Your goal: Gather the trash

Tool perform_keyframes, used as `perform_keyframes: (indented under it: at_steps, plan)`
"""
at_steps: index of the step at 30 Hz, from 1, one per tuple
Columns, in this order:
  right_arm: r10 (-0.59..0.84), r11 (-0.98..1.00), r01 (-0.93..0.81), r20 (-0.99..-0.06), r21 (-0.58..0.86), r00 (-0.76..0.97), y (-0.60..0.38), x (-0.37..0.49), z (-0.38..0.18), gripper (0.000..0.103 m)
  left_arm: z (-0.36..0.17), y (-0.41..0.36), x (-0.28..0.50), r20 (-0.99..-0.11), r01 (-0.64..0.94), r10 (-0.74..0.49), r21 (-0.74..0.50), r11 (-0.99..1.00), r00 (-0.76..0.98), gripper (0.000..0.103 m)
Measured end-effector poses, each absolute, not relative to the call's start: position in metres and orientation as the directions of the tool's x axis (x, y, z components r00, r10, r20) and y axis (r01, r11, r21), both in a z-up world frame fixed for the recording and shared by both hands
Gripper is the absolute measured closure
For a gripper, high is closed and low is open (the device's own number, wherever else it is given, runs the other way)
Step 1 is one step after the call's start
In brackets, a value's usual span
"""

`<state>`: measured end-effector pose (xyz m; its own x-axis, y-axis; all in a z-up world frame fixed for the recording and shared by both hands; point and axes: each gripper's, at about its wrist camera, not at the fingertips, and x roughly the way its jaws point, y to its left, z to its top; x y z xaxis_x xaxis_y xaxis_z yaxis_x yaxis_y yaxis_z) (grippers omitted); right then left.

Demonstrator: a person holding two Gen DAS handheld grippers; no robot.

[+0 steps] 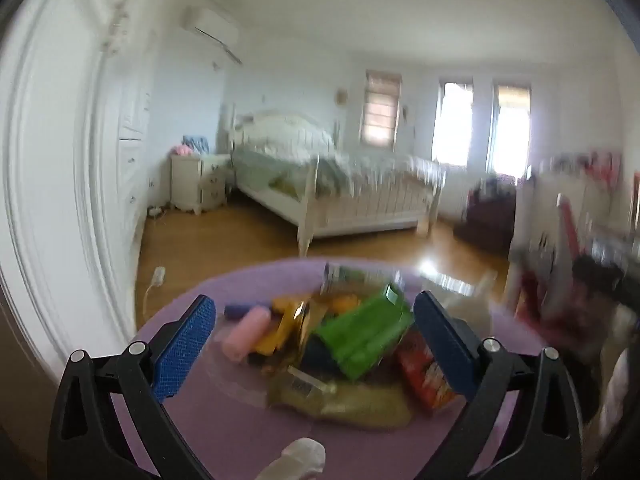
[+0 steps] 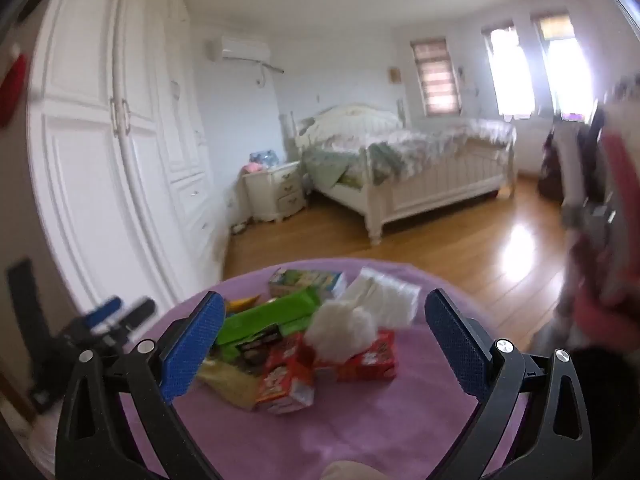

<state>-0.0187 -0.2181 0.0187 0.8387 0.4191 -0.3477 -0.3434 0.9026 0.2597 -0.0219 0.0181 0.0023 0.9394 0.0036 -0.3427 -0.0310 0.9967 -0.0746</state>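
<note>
A pile of trash lies on a round purple table (image 1: pixel 200 408) (image 2: pixel 360 420). In the left wrist view it holds a green wrapper (image 1: pixel 362 338), a pink roll (image 1: pixel 246 332), yellow packets (image 1: pixel 280 328), a red box (image 1: pixel 426 372) and a gold-green bag (image 1: pixel 352 400). In the right wrist view I see the green wrapper (image 2: pixel 264 316), red boxes (image 2: pixel 286 380), a crumpled white tissue (image 2: pixel 344 330), a clear plastic bag (image 2: pixel 384 292) and a small printed carton (image 2: pixel 306 280). My left gripper (image 1: pixel 314 346) is open and empty over the pile. My right gripper (image 2: pixel 322 346) is open and empty above the boxes. The left gripper shows blurred at the left of the right wrist view (image 2: pixel 116 316).
A white bed (image 2: pixel 404 164) and nightstand (image 2: pixel 276 192) stand across the wooden floor (image 2: pixel 460 248). White wardrobes (image 2: pixel 112 140) line the left wall. Blurred red and dark items (image 1: pixel 560 264) stand to the right of the table. A white crumpled piece (image 1: pixel 298 458) lies at the table's near edge.
</note>
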Motion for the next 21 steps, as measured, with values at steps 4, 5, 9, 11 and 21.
perform_keyframes:
  at_steps: [4, 5, 9, 11, 21]
  plan:
    - [0.461, 0.882, -0.354, -0.413, 0.311, 0.785, -0.215, -0.010, 0.007, 0.004, -0.011, 0.024, -0.011, -0.442, -0.013, -0.020, -0.070, 0.997, 0.897, 0.005]
    - [0.460, 0.882, -0.349, -0.419, 0.316, 0.783, -0.215, -0.009, 0.004, 0.004, -0.014, 0.026, -0.008, -0.470, -0.013, -0.035, -0.097, 0.995, 0.882, 0.005]
    - [0.464, 0.878, -0.338, -0.428, 0.340, 0.775, -0.215, -0.006, -0.001, 0.004, -0.022, 0.031, -0.010, -0.489, -0.018, -0.045, -0.124, 0.992, 0.871, 0.005]
    - [0.461, 0.878, -0.331, -0.430, 0.344, 0.776, -0.217, -0.006, -0.002, 0.004, -0.027, 0.027, -0.008, -0.494, -0.032, -0.028, -0.113, 0.993, 0.869, 0.005]
    - [0.434, 0.889, -0.283, -0.463, 0.360, 0.773, -0.219, 0.003, -0.014, 0.004, -0.030, 0.038, -0.004, -0.519, -0.055, -0.025, -0.139, 0.989, 0.854, 0.005]
